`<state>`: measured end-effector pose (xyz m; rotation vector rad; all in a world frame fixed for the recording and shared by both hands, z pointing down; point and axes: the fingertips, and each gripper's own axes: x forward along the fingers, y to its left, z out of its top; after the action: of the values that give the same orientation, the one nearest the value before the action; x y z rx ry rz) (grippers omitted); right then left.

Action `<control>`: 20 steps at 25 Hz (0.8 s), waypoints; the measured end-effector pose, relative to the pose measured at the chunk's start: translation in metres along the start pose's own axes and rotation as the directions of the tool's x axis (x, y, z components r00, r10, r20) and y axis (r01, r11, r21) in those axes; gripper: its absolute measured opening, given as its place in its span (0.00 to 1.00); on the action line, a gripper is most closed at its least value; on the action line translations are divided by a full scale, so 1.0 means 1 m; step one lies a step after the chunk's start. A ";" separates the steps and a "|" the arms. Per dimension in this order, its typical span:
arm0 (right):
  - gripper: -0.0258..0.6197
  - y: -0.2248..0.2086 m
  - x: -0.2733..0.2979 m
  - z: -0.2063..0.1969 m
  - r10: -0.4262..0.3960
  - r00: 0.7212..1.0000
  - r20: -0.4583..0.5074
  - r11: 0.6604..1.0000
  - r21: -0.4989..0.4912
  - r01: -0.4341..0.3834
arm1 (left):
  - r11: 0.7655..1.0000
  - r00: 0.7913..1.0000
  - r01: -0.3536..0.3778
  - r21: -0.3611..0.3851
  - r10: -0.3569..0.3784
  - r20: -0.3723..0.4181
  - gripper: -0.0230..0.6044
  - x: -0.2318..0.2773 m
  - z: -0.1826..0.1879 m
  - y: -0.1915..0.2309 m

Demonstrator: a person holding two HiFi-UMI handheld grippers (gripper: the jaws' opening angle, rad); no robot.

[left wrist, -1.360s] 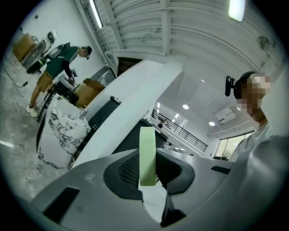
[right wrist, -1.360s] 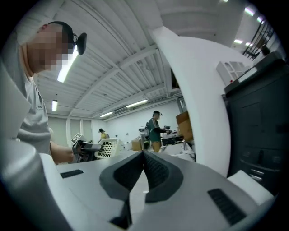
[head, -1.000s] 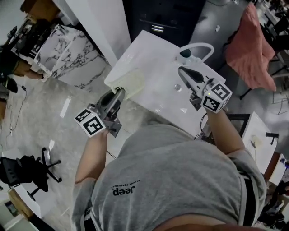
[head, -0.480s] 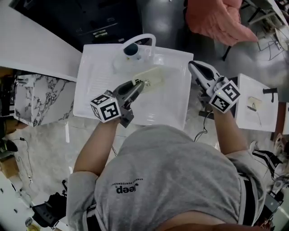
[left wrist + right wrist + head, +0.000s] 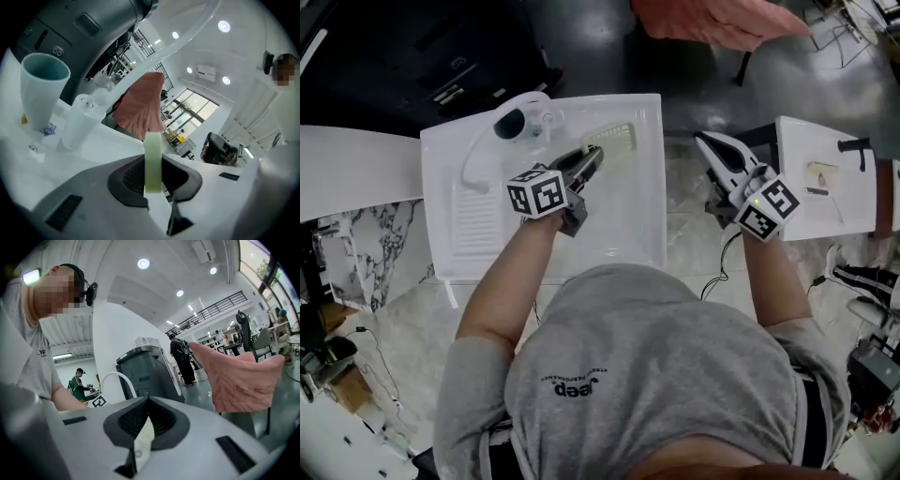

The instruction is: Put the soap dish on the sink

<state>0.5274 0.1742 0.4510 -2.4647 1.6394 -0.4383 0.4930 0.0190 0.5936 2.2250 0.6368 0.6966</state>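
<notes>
Left gripper (image 5: 592, 158): clenched on the soap dish (image 5: 153, 159). In its own view the pale green wall stands edge-on between the pads. The head view shows the grip is at one end, and the rest of the slotted dish runs out beyond the tips.

Handling, as judged: thin moulded plastic that is light and stiff, with a smooth and probably slippery surface. The pinch across the narrow rim wall looks adequate for this weight. A hold at one end leaves the far end free to swing or pivot, so a set-down should be flat and gentle. There is little risk of breakage.

Right gripper (image 5: 705, 142): jaws closed together on nothing, held off to the right, clear of the basin.

The sink (image 5: 645, 230) lies below the left gripper, and the dish hangs over its rear ledge. Whether the dish touches the ledge cannot be told.

Ahead and to the left of the left gripper stand a cup (image 5: 43, 89) and the arched faucet (image 5: 471, 171). A pink cloth (image 5: 140, 110) hangs further off.
</notes>
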 end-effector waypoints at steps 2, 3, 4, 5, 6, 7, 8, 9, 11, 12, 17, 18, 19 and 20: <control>0.12 -0.004 -0.005 -0.009 -0.027 1.000 -0.013 0.999 0.022 0.027 | 0.999 1.000 -0.012 -0.045 0.012 -0.003 0.14 0.011 -0.003 0.017; 0.12 -0.008 -0.007 -0.013 -0.038 0.999 -0.018 0.999 0.034 0.039 | 0.997 1.000 -0.018 -0.072 0.018 -0.002 0.14 0.018 -0.004 0.026; 0.12 -0.014 -0.009 -0.018 -0.047 0.999 -0.023 0.998 0.043 0.048 | 0.995 1.000 -0.025 -0.100 0.025 0.001 0.14 0.027 -0.004 0.034; 0.12 -0.020 -0.010 -0.023 -0.054 0.998 -0.026 0.997 0.051 0.055 | 0.992 1.000 -0.029 -0.126 0.029 0.003 0.14 0.036 -0.003 0.041; 0.12 -0.027 -0.010 -0.027 -0.058 0.998 -0.029 0.997 0.058 0.060 | 0.988 0.999 -0.034 -0.147 0.034 0.002 0.14 0.045 -0.003 0.047; 0.12 -0.032 -0.010 -0.030 -0.061 0.998 -0.031 0.996 0.064 0.063 | 0.986 0.999 -0.043 -0.160 0.043 -0.002 0.14 0.052 -0.004 0.053; 0.12 -0.035 -0.011 -0.033 -0.064 0.997 -0.034 0.995 0.070 0.066 | 0.984 0.998 -0.058 -0.165 0.058 -0.007 0.14 0.058 -0.005 0.058; 0.12 -0.037 -0.011 -0.036 -0.065 0.997 -0.036 0.995 0.075 0.067 | 0.982 0.997 -0.080 -0.170 0.079 -0.013 0.14 0.063 -0.006 0.064; 0.12 -0.038 -0.013 -0.040 -0.064 0.997 -0.040 0.994 0.083 0.067 | 0.972 0.991 -0.134 -0.194 0.134 -0.014 0.14 0.067 -0.008 0.075; 0.12 -0.038 -0.014 -0.042 -0.062 0.997 -0.043 0.994 0.087 0.066 | 0.963 0.986 -0.165 -0.213 0.167 -0.011 0.14 0.068 -0.008 0.081; 0.12 -0.039 -0.013 -0.051 -0.052 0.997 -0.053 0.993 0.104 0.058 | 0.920 0.950 -0.311 -0.240 0.308 -0.051 0.16 0.068 -0.018 0.105; 0.12 -0.039 -0.013 -0.052 -0.049 0.997 -0.055 0.993 0.107 0.054 | 0.916 0.947 -0.320 -0.241 0.317 -0.052 0.16 0.068 -0.019 0.106; 0.12 -0.038 -0.012 -0.053 -0.044 0.997 -0.057 0.993 0.110 0.050 | 0.913 0.944 -0.328 -0.244 0.325 -0.051 0.16 0.068 -0.019 0.107; 0.12 -0.037 -0.011 -0.054 -0.039 0.997 -0.060 0.993 0.111 0.046 | 0.908 0.941 -0.335 -0.251 0.333 -0.052 0.16 0.067 -0.019 0.108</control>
<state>0.5387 0.2005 0.5110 -2.4293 1.5400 -0.5956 0.5557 0.0015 0.7051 2.1051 0.1513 0.9045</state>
